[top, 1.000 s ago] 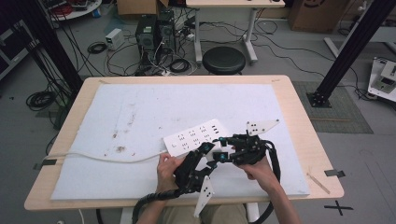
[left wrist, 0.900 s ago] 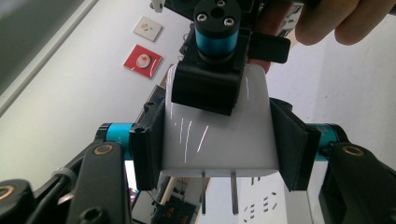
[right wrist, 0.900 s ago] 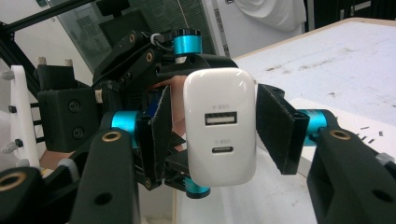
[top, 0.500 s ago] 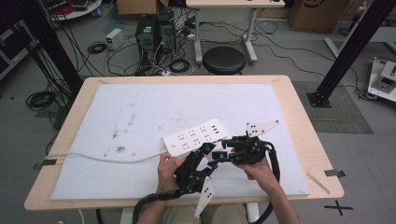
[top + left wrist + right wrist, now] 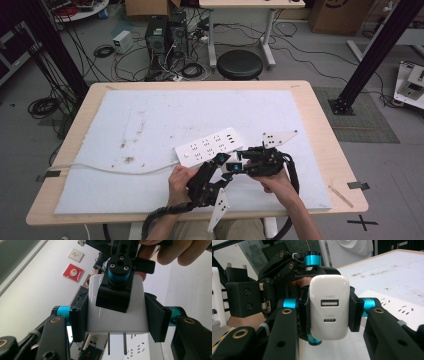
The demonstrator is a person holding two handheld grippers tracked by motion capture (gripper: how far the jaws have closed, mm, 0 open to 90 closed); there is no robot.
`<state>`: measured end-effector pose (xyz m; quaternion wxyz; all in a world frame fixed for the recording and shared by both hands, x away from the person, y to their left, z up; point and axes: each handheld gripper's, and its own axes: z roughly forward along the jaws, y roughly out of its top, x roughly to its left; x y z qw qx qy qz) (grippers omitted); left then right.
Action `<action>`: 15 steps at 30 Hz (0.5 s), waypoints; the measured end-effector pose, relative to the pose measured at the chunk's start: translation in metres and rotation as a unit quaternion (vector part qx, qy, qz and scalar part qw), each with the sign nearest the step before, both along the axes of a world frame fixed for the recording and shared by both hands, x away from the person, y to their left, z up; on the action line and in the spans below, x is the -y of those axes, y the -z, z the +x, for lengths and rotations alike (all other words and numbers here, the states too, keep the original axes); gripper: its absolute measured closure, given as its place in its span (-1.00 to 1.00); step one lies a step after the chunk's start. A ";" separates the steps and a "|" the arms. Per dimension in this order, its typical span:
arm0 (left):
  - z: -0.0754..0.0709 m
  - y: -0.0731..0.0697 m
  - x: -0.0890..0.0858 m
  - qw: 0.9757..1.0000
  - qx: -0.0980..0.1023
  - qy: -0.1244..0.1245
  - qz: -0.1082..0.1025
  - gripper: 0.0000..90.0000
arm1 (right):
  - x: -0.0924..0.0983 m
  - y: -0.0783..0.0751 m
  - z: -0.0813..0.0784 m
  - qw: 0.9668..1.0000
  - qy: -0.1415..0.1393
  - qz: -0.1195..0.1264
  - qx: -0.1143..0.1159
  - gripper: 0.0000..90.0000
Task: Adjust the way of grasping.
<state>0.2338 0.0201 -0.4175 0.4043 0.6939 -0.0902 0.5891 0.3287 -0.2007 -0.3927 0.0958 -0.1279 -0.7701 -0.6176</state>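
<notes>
The white charger (image 5: 329,311) is a glossy, rounded block with two ports stacked on one face, a wider USB slot above a small oval one, and two bare metal prongs (image 5: 116,343) on the opposite end. It hangs in the air between the two tools, above the near edge of the table (image 5: 320,107) and just on the person's side of the white power strip (image 5: 210,146).

Both tools appear to be clamped on it at once. The left gripper (image 5: 116,315) has its jaws pressed against the charger's two side walls, prongs pointing down toward the strip's slots below. The right gripper (image 5: 328,312) has its pads flat against the other pair of sides, with the port face turned toward its camera; one of its jaws also lies across the charger's face in the left gripper view.

The main risk, as I judge it, is the double hold itself. If either hand twists or pulls while the other is closed tight, the smooth shell could slip, rotate in the pads, or pop free and drop onto the white mat (image 5: 150,115). If one tool lets go before the other has a square grip, the block may tilt, and the prongs would then meet the strip's slots at an angle and jam or push the strip along its cord (image 5: 110,169).
</notes>
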 end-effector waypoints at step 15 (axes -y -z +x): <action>0.004 -0.004 0.002 0.999 -0.026 0.021 0.000 -0.34 | 0.002 0.001 0.003 1.000 0.017 -0.003 -0.003 0.40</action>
